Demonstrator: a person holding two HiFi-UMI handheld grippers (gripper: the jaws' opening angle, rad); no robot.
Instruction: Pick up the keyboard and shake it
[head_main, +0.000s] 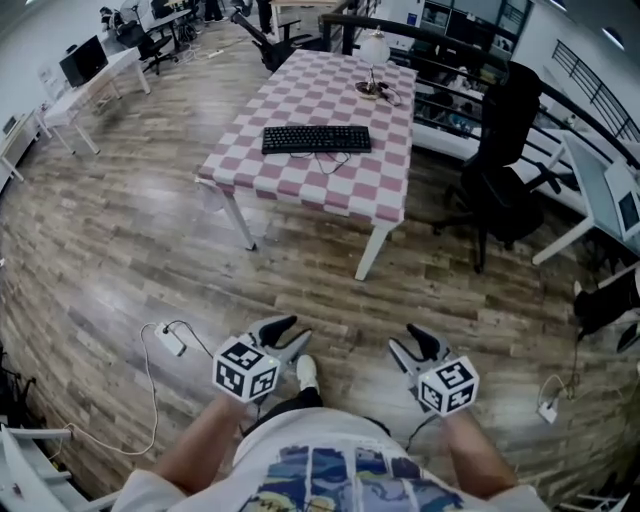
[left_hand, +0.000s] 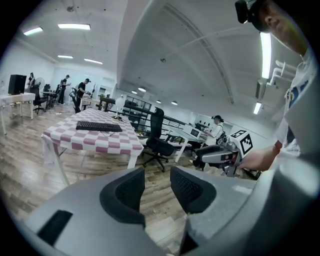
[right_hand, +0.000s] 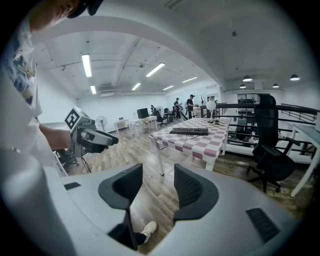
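Left gripper (head_main: 298, 330) and right gripper (head_main: 403, 337) hang open, empty, over wood floor (head_main: 150, 250), well short of the keyboard (head_main: 316, 139) on the far checkered table (head_main: 330, 190).

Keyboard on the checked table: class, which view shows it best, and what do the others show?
The head view: looking down, it shows the whole key face and cable of the keyboard on the table. Both gripper views catch it nearly edge-on, a thin dark strip.
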